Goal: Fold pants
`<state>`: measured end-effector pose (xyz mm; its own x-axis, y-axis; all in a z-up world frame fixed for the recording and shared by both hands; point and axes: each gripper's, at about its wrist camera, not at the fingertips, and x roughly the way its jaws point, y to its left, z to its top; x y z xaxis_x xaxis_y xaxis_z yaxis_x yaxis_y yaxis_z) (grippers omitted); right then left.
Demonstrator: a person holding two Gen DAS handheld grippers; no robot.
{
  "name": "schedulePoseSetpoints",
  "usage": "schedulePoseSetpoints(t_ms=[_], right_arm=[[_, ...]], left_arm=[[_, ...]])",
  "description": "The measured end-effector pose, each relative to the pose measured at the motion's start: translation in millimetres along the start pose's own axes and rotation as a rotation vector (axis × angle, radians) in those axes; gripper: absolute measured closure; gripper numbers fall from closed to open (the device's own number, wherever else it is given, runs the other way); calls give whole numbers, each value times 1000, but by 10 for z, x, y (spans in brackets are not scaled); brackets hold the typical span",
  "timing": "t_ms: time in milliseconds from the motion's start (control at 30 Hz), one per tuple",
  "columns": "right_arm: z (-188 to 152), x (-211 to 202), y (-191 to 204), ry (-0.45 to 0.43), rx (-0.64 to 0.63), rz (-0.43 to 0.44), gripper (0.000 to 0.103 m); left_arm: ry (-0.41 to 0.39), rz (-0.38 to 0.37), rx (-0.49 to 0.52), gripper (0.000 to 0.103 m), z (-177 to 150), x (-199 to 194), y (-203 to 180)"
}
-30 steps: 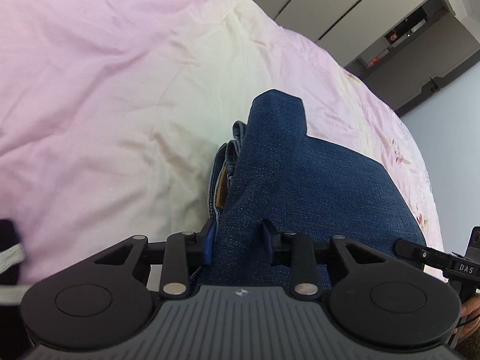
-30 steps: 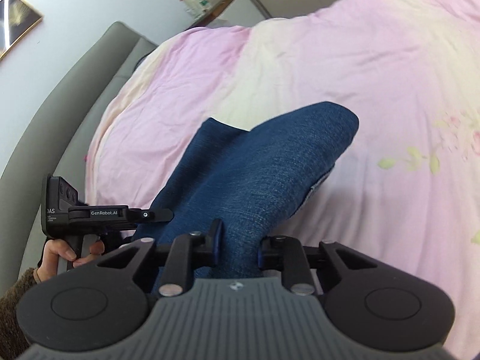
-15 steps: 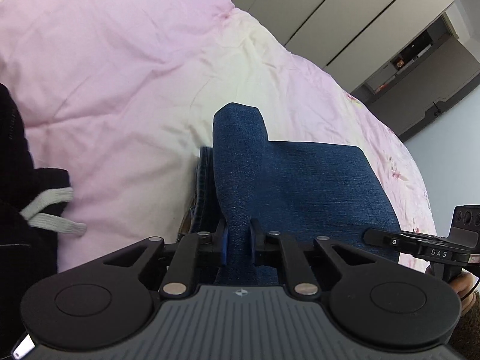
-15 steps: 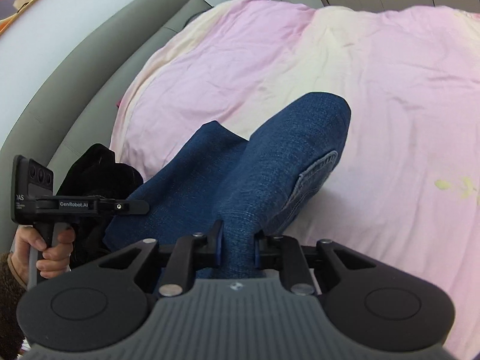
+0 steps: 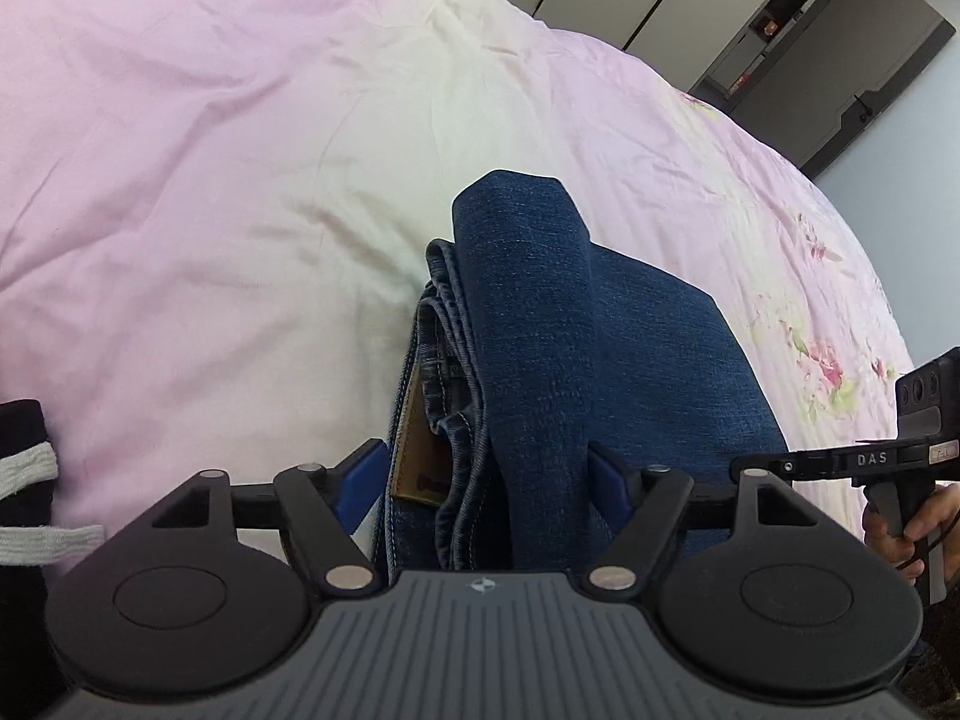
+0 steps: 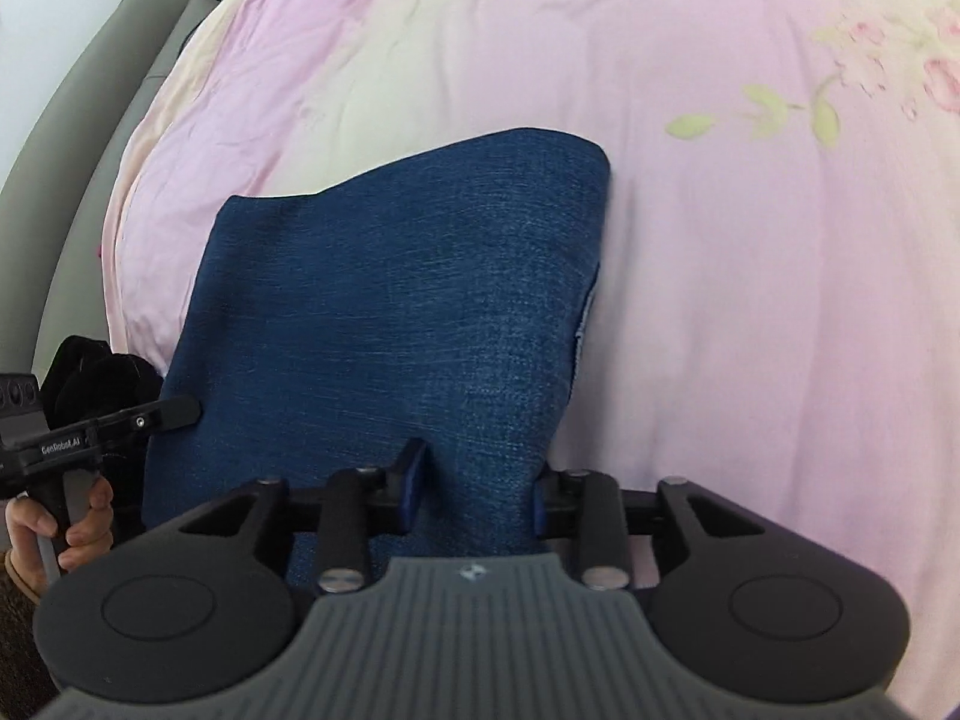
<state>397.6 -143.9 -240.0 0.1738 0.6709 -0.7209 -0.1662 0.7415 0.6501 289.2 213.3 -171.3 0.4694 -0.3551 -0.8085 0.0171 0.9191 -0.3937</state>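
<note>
Item: dark blue denim pants (image 5: 576, 360), folded in layers, lying on pink-and-cream quilted bed (image 5: 240, 150).
Left gripper (image 5: 486, 480): jaws spread wide, astride the waistband edge.
Right gripper (image 6: 477, 486): jaws parted, fabric between them, not pinched.
Risk: withdrawing jaws may snag and spring the top layer.
Obscured: near hem; black garment (image 5: 21, 480) cropped.

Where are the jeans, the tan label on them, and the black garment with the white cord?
jeans (image 6: 408, 312): right wrist view, flat top layer.
tan label (image 5: 420, 444): left wrist view, leather patch at the waistband.
black garment (image 5: 21, 438): left wrist view, edge above the cord.
</note>
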Motion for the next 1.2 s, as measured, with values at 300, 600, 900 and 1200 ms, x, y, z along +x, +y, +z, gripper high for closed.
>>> schedulePoseSetpoints(t_ms=[300, 600, 900, 1200], right_arm=[[241, -57, -80, -43, 75, -12, 47], [385, 94, -120, -91, 107, 47, 78], [610, -140, 375, -162, -35, 222, 87], [570, 186, -52, -102, 49, -21, 73]], left_arm=[[71, -136, -202, 11, 66, 521, 351], [23, -151, -186, 67, 24, 329, 217], [-54, -120, -140, 74, 77, -89, 165], [1, -98, -210, 45, 93, 450, 275]])
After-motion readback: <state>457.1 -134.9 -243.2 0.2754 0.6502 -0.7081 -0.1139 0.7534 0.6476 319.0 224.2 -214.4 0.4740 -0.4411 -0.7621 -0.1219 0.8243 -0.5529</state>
